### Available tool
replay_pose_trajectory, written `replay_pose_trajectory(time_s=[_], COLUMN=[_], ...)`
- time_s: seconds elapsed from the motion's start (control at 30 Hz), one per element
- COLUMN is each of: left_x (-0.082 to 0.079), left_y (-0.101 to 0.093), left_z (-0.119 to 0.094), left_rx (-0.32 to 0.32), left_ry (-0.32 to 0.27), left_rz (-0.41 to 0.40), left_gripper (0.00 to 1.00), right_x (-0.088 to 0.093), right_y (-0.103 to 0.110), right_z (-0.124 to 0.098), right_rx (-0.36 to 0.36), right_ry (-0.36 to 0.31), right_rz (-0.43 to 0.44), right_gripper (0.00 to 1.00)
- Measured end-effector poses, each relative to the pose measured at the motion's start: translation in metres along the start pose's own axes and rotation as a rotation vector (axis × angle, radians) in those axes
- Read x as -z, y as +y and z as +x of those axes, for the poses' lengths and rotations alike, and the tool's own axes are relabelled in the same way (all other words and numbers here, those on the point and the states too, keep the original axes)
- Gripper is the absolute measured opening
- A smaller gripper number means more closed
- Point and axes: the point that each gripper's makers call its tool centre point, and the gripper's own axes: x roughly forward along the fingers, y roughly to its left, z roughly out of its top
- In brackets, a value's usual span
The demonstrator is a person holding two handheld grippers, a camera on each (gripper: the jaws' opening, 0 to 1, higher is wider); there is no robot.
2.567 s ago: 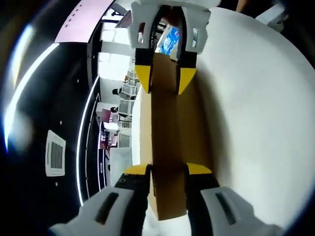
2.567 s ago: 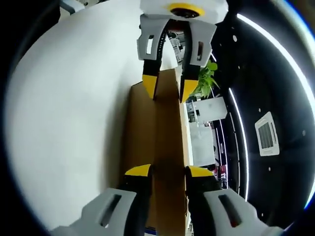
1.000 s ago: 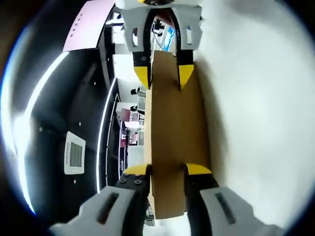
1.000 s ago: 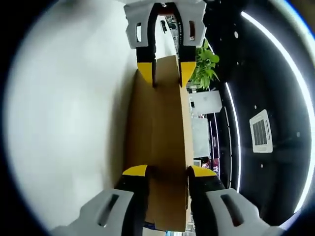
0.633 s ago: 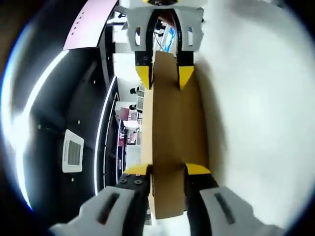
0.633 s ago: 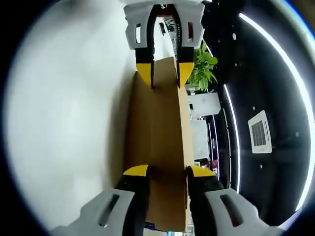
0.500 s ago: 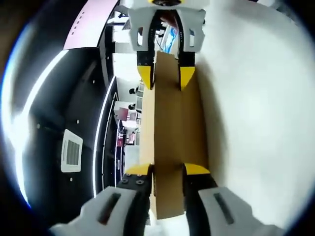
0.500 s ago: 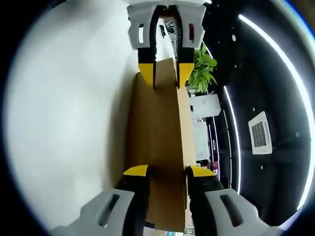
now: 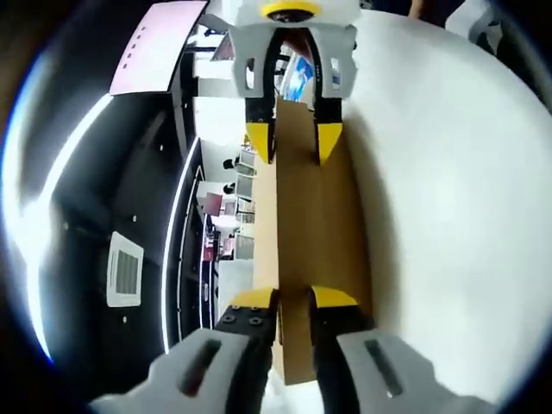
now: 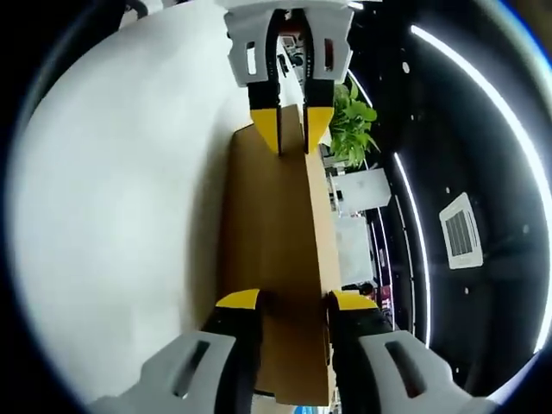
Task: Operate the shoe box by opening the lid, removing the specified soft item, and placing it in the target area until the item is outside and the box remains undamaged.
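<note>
Shoe box (image 9: 315, 224) between left gripper (image 9: 293, 300) and right gripper (image 10: 291, 301) on white table (image 9: 448, 207).

the box (image 9: 315, 224) shows just its brown outside, so whatever is inside stays hidden. its near end drops behind the left gripper (image 9: 293, 298), its far end behind the right gripper (image 9: 294, 138). past it, a blue-and-white thing (image 9: 299, 69) is mostly covered. the far room (image 9: 226, 203) is too small to read.
</note>
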Motion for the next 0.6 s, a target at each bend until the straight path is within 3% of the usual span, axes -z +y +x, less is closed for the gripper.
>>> replay_pose_trajectory(time_s=[0.1,0.33,0.6], left_x=[-0.001,-0.005,-0.01], left_y=[-0.003,-0.01,-0.007], left_z=[0.0,0.0,-0.002], left_rx=[-0.005,-0.025,-0.045], left_ry=[0.015,0.025,0.043], left_rz=[-0.027,0.011,-0.026], left_gripper=[0.19,0.27,0.25], right_x=[-0.001,0.006,0.006], right_y=[0.0,0.001,0.001], right_z=[-0.005,-0.011,-0.016], right_rx=[0.005,0.005,0.004], right_ry=[-0.006,-0.01,-0.01], right_rz=[0.005,0.017,0.019], right_gripper=[0.29,0.29,0.29])
